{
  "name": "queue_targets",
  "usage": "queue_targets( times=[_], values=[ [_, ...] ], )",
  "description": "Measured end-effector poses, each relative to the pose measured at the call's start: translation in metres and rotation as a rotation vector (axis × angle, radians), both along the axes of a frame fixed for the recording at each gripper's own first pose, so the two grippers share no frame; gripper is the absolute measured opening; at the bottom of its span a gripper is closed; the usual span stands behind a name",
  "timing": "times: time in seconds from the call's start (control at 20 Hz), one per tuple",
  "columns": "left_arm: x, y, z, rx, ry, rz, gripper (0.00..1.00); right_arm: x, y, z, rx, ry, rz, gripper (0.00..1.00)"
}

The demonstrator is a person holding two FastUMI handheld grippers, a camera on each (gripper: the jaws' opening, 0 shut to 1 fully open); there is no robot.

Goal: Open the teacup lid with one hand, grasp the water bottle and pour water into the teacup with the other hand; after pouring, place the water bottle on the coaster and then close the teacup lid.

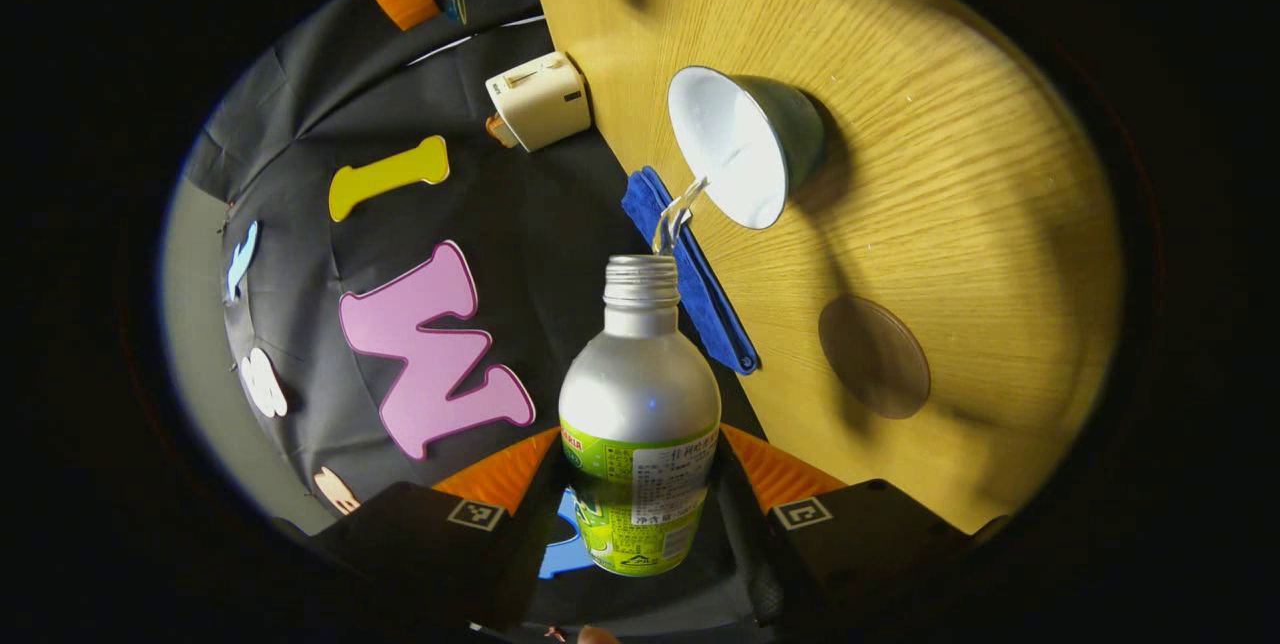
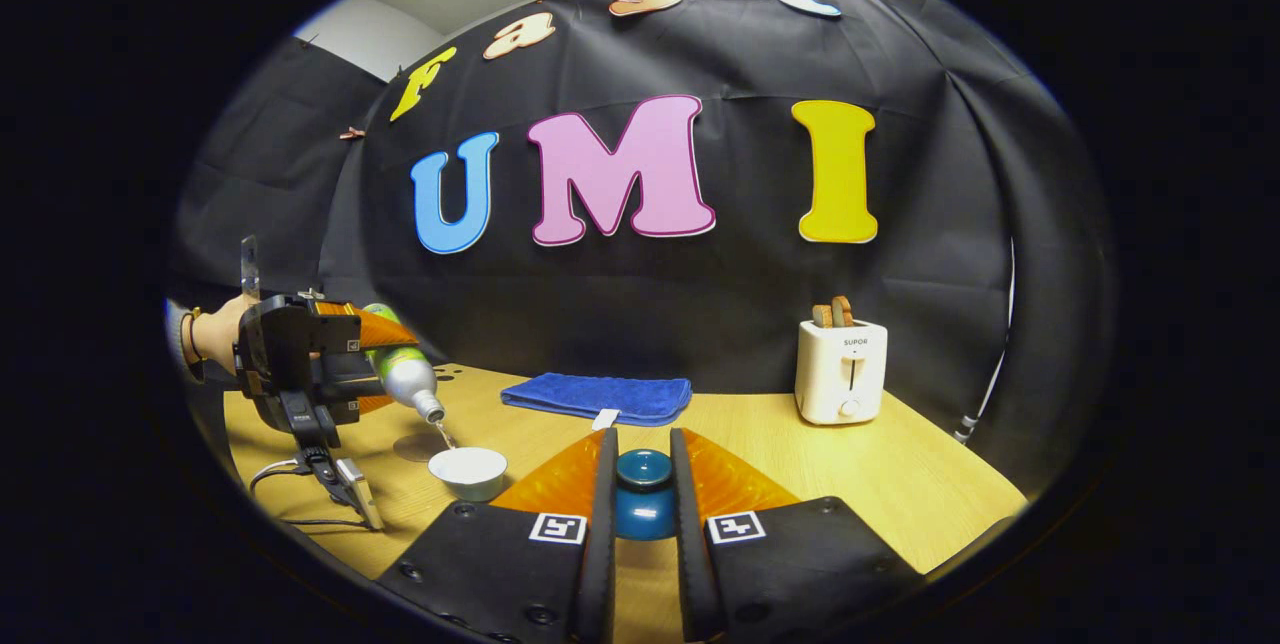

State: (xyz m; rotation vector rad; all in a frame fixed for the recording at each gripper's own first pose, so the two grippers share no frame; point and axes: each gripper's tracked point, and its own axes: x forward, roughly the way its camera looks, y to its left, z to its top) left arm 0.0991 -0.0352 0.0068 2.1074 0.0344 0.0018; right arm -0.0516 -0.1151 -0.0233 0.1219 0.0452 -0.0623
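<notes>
My left gripper (image 1: 640,509) is shut on a silver water bottle (image 1: 640,394) with a green label and no cap, tilted over. A thin stream of water runs from its mouth into the open teacup (image 1: 745,144), white inside, on the wooden table (image 1: 950,184). A round brown coaster (image 1: 874,356) lies bare beside the cup. In the right gripper view the left gripper (image 2: 385,359) holds the bottle (image 2: 402,369) tipped above the teacup (image 2: 468,471). My right gripper (image 2: 643,494) is shut on the blue teacup lid (image 2: 643,496), held off to the side of the cup.
A folded blue towel (image 2: 598,396) lies at the back of the table, and a white toaster (image 2: 841,370) with bread in it stands at the back right. A cable (image 2: 290,484) trails from the left gripper across the table's left part. A hand (image 2: 215,336) holds that gripper.
</notes>
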Motion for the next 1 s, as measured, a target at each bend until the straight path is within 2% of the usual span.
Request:
queue_targets(
  times=[0.6,0.65,0.7,0.75,0.8,0.85,1.0],
  values=[
    [0.009,-0.019,0.021,0.202,0.044,-0.051,0.82,-0.001,0.000,0.003,0.010,-0.005,0.006,0.29],
    [0.009,-0.020,0.023,0.221,0.044,-0.055,0.82,-0.002,0.000,0.003,0.010,-0.006,0.005,0.24],
    [0.009,-0.022,0.024,0.238,0.042,-0.062,0.82,-0.001,-0.001,0.002,0.011,-0.005,0.004,0.29],
    [0.009,-0.024,0.027,0.254,0.039,-0.071,0.82,-0.001,-0.001,0.002,0.013,-0.005,0.003,0.24],
    [0.010,-0.026,0.028,0.272,0.036,-0.080,0.82,-0.002,-0.001,0.002,0.014,-0.005,0.003,0.24],
    [0.010,-0.030,0.031,0.293,0.032,-0.091,0.82,-0.002,-0.002,0.002,0.015,-0.006,0.003,0.29],
    [0.011,-0.042,0.039,0.358,0.020,-0.121,0.82,-0.002,-0.002,0.003,0.016,-0.008,0.002,0.29]
  ],
)
